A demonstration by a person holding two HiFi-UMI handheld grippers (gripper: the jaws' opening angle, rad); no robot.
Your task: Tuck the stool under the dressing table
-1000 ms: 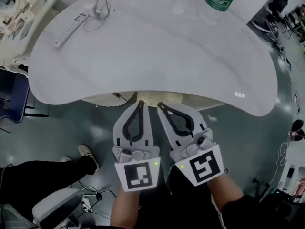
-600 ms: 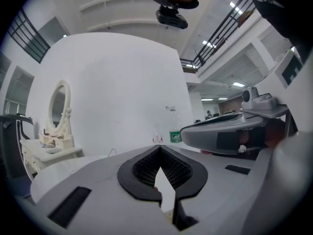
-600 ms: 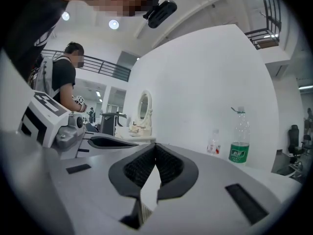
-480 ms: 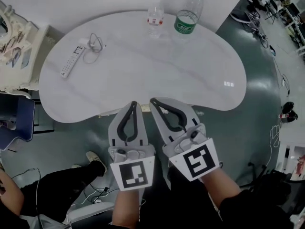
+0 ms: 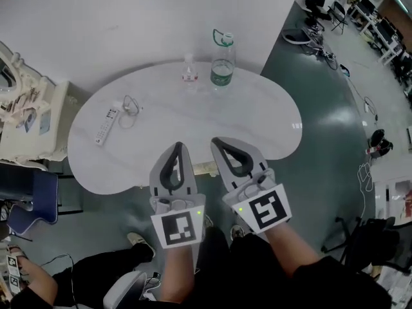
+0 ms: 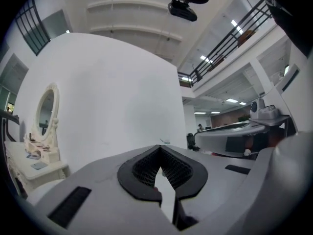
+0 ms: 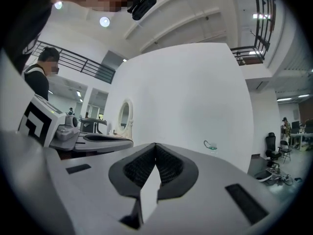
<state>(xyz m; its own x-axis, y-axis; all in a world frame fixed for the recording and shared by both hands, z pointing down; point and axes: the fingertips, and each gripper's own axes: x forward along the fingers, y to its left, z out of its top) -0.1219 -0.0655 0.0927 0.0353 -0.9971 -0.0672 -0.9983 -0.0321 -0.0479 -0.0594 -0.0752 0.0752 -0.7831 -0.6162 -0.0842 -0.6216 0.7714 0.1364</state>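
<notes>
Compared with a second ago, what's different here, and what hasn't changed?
The view has risen: the white table now looks smaller and farther below, with more floor around it. The left gripper and right gripper have come up too, side by side. Unchanged: fingers shut and empty; remote, cable and two bottles in place.

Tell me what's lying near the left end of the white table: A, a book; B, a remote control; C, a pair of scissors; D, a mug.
B: a white remote control lies near the left end of the white table, beside a thin looped cable.
</notes>
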